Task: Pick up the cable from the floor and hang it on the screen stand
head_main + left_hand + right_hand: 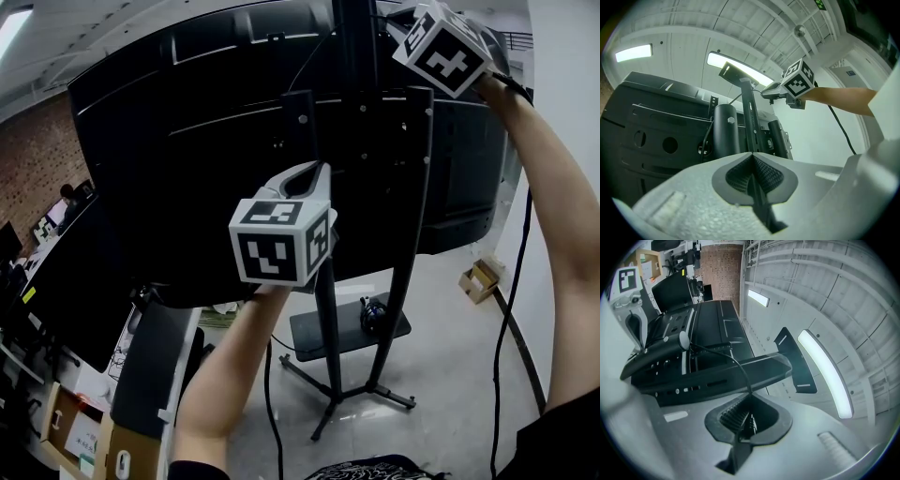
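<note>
The black cable (723, 356) runs out of my right gripper (749, 398), which is shut on it, and arcs over to the top of the screen stand's pole (683, 340). In the head view this right gripper (441, 47) is raised to the top of the stand (356, 112) behind the big dark screen (187, 141), and the cable (511, 309) hangs down along my right arm. My left gripper (314, 178) is lower, in front of the mounting bracket. Its jaws (752, 157) are shut, and no cable shows between them. From there the right gripper (797, 82) appears up high.
The stand's shelf (319, 337) holds a dark object (372, 314) above the splayed legs. A cardboard box (480, 279) lies by the right wall. Another black cable (269, 394) hangs beneath my left arm. Desks, monitors and boxes crowd the left side (56, 309).
</note>
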Demonstrator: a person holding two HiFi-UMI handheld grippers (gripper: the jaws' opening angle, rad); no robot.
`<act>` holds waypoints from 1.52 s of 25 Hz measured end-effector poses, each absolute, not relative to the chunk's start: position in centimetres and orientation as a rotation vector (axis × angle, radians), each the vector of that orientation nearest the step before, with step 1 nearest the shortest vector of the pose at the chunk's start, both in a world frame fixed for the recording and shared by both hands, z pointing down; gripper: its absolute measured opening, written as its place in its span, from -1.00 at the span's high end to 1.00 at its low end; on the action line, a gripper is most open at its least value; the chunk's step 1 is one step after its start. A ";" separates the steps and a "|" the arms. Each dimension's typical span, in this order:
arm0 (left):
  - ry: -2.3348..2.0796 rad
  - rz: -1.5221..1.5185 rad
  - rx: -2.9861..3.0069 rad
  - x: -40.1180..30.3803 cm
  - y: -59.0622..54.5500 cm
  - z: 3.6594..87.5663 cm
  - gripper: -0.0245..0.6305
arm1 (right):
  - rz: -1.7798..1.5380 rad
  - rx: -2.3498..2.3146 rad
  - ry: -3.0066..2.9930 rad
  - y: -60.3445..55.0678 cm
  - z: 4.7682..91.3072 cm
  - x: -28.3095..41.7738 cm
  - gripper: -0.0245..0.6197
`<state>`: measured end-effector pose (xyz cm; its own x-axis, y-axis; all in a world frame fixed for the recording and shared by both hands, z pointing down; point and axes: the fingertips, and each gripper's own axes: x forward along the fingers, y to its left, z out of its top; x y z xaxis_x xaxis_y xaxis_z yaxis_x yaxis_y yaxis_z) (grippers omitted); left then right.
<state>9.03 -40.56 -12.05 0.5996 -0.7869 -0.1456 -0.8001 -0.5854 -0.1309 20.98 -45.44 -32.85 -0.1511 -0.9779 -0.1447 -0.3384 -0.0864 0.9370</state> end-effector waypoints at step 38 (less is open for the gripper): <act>1.262 0.041 -2.734 19.0 -40.4 -7.6 0.93 | -0.754 1.549 -1.839 -48.9 -21.6 34.1 0.86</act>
<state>19.00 -40.43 -7.58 0.6502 -0.7557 -0.0788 -0.7592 -0.6421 -0.1063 34.07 -48.86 -21.63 -0.1282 -0.9875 0.0913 -0.6390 0.1527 0.7539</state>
